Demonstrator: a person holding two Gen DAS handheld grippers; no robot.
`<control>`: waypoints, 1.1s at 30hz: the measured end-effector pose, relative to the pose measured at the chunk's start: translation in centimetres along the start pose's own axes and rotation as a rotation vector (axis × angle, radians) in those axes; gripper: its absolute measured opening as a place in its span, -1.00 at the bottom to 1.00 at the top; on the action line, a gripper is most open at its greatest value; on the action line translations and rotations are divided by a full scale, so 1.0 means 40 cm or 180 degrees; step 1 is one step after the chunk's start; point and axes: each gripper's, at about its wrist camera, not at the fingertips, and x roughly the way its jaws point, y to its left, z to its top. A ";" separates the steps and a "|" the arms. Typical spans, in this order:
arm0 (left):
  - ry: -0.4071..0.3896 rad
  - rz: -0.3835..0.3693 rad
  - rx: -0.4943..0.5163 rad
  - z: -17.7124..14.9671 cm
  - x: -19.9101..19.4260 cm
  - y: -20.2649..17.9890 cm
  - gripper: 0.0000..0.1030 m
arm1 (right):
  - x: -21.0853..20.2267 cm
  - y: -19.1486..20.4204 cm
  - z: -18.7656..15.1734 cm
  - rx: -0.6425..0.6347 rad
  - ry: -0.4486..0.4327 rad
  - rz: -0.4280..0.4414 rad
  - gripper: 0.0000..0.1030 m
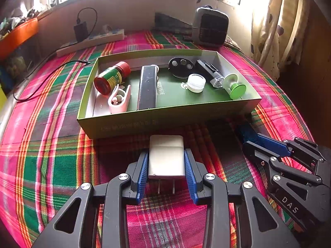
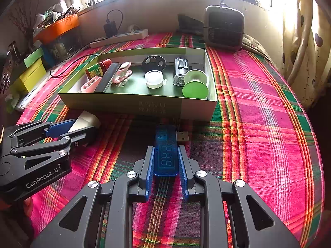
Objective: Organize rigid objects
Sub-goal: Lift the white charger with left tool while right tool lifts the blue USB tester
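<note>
Left gripper, marked "GenRobot.AI", pinches a white charger in its fingers; right gripper, marked "DAS", pinches a blue USB meter reading "888". Both sit on the plaid cloth near the green box's front wall.

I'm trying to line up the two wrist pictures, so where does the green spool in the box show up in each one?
Left wrist view: the green spool lies at the right end of the green box, right of center.
Right wrist view: the green spool lies in the box's near right corner, just above center.
Shared landmark: the white round cap left of it.
</note>
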 end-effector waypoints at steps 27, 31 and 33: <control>-0.0055 -0.0056 -0.0016 -0.018 -0.035 -0.005 -0.37 | -0.036 0.021 -0.002 -0.0059 -0.0105 0.0019 -0.55; -0.0112 -0.0043 -0.0031 -0.018 -0.059 0.002 -0.37 | -0.049 0.025 0.002 -0.0075 -0.0142 0.0013 -0.55; -0.0139 -0.0028 -0.0031 -0.013 -0.068 0.003 -0.37 | -0.057 0.026 0.007 -0.0078 -0.0172 0.0011 -0.55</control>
